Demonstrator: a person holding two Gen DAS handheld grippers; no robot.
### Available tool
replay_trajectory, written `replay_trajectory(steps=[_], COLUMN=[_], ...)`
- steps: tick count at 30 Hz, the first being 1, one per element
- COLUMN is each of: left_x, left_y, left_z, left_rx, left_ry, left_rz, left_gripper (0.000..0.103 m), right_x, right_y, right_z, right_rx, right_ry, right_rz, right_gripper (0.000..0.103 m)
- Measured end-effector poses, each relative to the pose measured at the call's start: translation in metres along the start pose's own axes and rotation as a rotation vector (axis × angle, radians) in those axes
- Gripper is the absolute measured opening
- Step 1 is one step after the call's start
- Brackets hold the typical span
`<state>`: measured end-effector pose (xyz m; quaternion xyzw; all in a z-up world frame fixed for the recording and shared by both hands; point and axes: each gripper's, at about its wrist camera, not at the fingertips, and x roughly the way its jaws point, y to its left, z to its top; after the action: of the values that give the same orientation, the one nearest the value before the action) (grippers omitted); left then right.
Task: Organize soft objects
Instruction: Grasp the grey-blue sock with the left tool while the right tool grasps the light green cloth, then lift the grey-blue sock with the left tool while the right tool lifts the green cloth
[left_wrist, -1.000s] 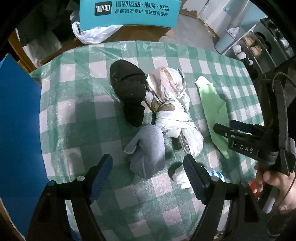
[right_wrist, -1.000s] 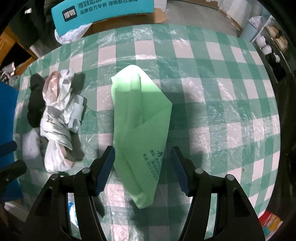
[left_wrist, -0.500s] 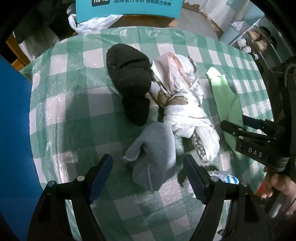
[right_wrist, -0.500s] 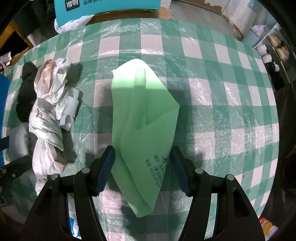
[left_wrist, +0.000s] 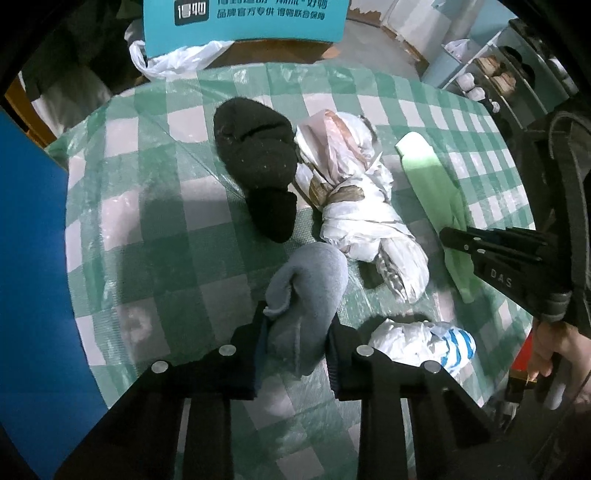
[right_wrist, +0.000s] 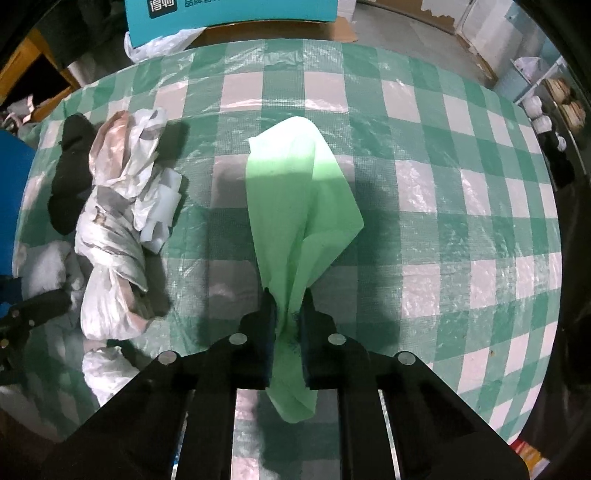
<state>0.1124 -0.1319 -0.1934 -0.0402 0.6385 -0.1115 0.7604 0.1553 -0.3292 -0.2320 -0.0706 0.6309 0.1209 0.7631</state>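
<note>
My left gripper (left_wrist: 295, 339) is shut on a grey sock (left_wrist: 310, 280) at the near side of the green checked table (left_wrist: 155, 229). Beyond it lie a black sock (left_wrist: 258, 155) and a knotted white plastic bag bundle (left_wrist: 354, 206). My right gripper (right_wrist: 288, 328) is shut on the near end of a light green bag (right_wrist: 295, 199), which bunches between the fingers. The right gripper also shows in the left wrist view (left_wrist: 491, 254), over the green bag (left_wrist: 432, 184). The bundle (right_wrist: 118, 221) and black sock (right_wrist: 70, 170) show at the left of the right wrist view.
A small white bag with blue stripes (left_wrist: 424, 339) lies near the table's front. A blue panel (left_wrist: 33, 295) stands at the left. A teal box (left_wrist: 243, 18) and a white plastic bag (left_wrist: 177, 59) sit beyond the far edge. Shelves (left_wrist: 509, 74) stand at the right.
Both grippers have closed: the left on the grey sock, the right on the green bag, which is now pinched and bunched. Both were open half a second ago.
</note>
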Motion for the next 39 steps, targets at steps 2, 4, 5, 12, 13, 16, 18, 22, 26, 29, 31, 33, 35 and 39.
replay_trajectory(steps=[2, 4, 5, 12, 13, 16, 18, 22, 26, 29, 31, 33, 35, 39], left_x=[-0.005, -0.011, -0.013, -0.037, -0.041, -0.052, -0.059, -0.074, -0.085, -0.092, -0.096, -0.100, -0.105, -0.114], left_y=[0.002, 0.004, 0.005, 0.012, 0.015, 0.016, 0.017, 0.018, 0.020, 0.023, 0.024, 0.024, 0.025, 0.026], left_z=[-0.001, -0.002, -0.003, -0.010, -0.012, -0.017, -0.020, -0.025, -0.030, -0.034, -0.037, -0.039, -0.041, -0.047], left_rx=[0.002, -0.003, -0.005, -0.006, -0.005, 0.000, 0.006, 0.015, 0.012, 0.010, 0.009, 0.009, 0.009, 0.010], left_ry=[-0.012, -0.021, -0.025, -0.060, -0.064, -0.079, -0.091, -0.120, -0.136, -0.146, -0.151, -0.158, -0.164, -0.177], left_rz=[-0.005, -0.012, -0.016, -0.024, -0.021, -0.015, -0.008, 0.004, 0.003, 0.000, -0.002, -0.004, -0.006, -0.011], left_gripper=[0.025, 0.023, 0.023, 0.023, 0.023, 0.023, 0.023, 0.023, 0.023, 0.022, 0.023, 0.023, 0.023, 0.023], right_x=[0.000, -0.005, -0.010, -0.048, -0.052, -0.067, -0.075, -0.091, -0.105, -0.115, -0.118, -0.124, -0.130, -0.141], right_y=[-0.001, -0.001, -0.001, 0.009, 0.011, 0.018, 0.019, 0.021, 0.028, 0.034, 0.038, 0.042, 0.045, 0.049], right_z=[-0.001, -0.001, -0.001, 0.001, 0.002, 0.001, 0.002, 0.002, -0.001, -0.005, -0.006, -0.008, -0.011, -0.014], right_rx=[0.009, 0.012, 0.012, 0.028, 0.029, 0.028, 0.026, 0.023, 0.020, 0.016, 0.010, 0.007, 0.003, -0.004], right_ry=[-0.003, -0.015, -0.025, -0.092, -0.099, -0.123, -0.135, -0.161, -0.183, -0.198, -0.206, -0.214, -0.221, -0.236], right_rz=[0.008, 0.010, 0.015, 0.053, 0.059, 0.077, 0.087, 0.109, 0.126, 0.137, 0.140, 0.146, 0.154, 0.168], right_gripper=[0.005, 0.005, 0.005, 0.005, 0.005, 0.005, 0.005, 0.005, 0.005, 0.005, 0.005, 0.005, 0.005, 0.005])
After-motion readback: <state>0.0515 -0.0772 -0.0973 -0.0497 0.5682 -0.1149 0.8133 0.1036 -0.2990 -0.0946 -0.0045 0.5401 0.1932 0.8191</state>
